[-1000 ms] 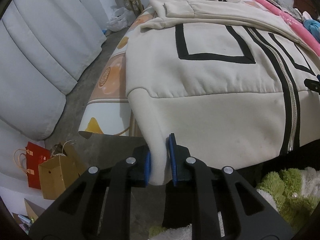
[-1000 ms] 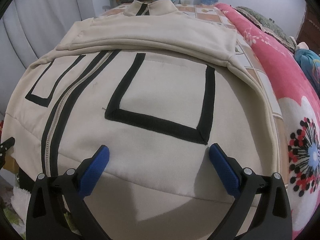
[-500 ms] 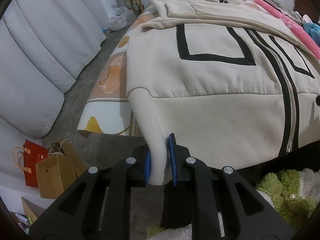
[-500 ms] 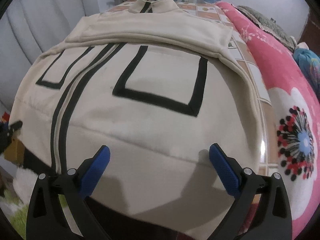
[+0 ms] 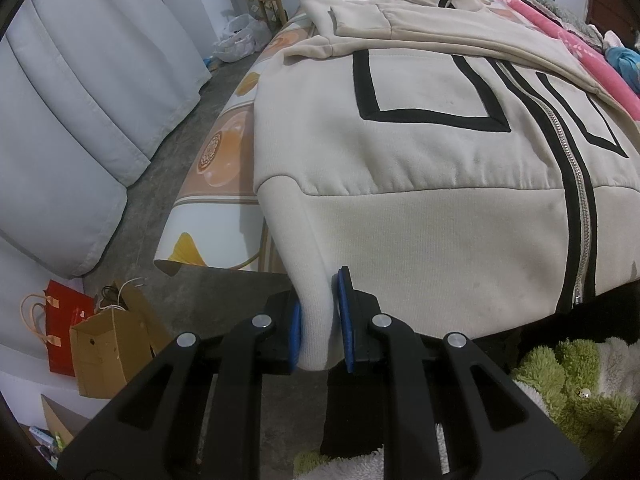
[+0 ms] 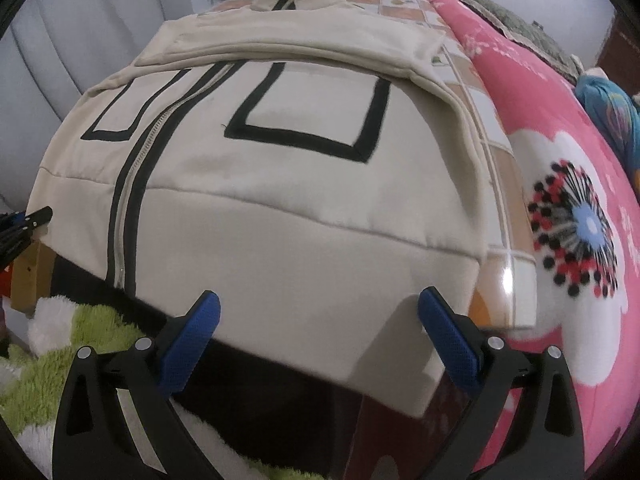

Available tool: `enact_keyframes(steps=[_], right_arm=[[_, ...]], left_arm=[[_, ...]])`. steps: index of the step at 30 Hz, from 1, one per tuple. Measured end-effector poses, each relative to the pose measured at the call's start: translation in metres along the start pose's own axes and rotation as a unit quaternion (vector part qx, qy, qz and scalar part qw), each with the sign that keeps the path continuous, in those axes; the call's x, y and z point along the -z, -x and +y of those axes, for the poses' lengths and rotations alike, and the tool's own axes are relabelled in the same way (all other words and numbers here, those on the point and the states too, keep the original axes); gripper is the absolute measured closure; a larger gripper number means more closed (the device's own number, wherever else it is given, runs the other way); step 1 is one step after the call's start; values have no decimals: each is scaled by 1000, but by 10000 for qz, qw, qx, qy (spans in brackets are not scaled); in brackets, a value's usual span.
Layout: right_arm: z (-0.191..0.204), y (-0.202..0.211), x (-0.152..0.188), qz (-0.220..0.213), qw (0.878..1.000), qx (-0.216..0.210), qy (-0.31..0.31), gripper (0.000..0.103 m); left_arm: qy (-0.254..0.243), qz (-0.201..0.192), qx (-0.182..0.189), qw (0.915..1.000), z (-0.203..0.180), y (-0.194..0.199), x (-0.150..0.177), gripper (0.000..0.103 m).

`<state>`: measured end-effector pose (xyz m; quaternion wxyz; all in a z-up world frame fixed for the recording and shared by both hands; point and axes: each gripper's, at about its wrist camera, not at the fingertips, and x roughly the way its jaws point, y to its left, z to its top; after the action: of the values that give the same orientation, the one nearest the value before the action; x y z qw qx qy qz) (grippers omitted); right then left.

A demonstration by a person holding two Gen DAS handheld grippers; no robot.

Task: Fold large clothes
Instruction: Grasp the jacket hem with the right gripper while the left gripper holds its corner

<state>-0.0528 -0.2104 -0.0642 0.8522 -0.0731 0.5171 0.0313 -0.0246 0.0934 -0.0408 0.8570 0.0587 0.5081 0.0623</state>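
Observation:
A cream zip-up jacket [image 5: 420, 168] with black square outlines lies front up on the bed, sleeves folded across its chest, its hem hanging over the near edge. My left gripper [image 5: 318, 332] is shut on the hem's left corner, its blue pads squeezing the thick ribbed band. In the right wrist view the same jacket [image 6: 280, 208] fills the frame. My right gripper [image 6: 320, 340] stands wide open just above the hem near its right corner, with nothing pressed between the pads. The left gripper's tip [image 6: 24, 224] shows at the left edge.
A tile-patterned sheet [image 5: 224, 160] covers the bed. A pink floral blanket [image 6: 560, 200] lies along the right side. A green and white shaggy rug [image 6: 60, 340] is below the bed edge. Paper bags [image 5: 96, 340] stand on the grey floor beside pale curtains [image 5: 80, 100].
My right gripper has slid toward me and to the right along the jacket, from over the black square to the hem's right part. The left gripper keeps its grip on the hem corner.

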Motion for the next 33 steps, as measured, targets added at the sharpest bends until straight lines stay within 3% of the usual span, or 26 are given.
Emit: enact_keyframes(steps=[10, 18, 21, 24, 26, 27, 29, 33], right_arm=[[-34, 10, 27, 122, 9976, -4, -681, 7], [-54, -3, 33, 215, 9909, -314, -1290, 19], [-58, -4, 32, 226, 9886, -415, -1432, 28], [-62, -7, 34, 274, 9865, -447, -1554, 46], [-64, -8, 36, 305, 9849, -518, -1621, 66], [-65, -9, 37, 320, 9838, -581, -1668, 69], [-65, -7, 39, 303, 9845, -533, -1645, 87], [-61, 2, 41, 208, 9879, -487, -1455, 96]], left_arm=[[-41, -15, 35, 10000, 0, 0, 0, 87], [-89, -1, 64, 9999, 0, -4, -1, 87], [-91, 11, 79, 9999, 0, -6, -2, 87], [-132, 17, 79, 9999, -1, -8, -3, 87], [-178, -13, 68, 9998, -2, -8, -2, 88], [-219, -43, 58, 9997, -3, -8, -2, 88], [-309, -133, 6, 9994, -4, -4, 0, 94], [-337, -304, 18, 9990, -4, 6, 1, 97]])
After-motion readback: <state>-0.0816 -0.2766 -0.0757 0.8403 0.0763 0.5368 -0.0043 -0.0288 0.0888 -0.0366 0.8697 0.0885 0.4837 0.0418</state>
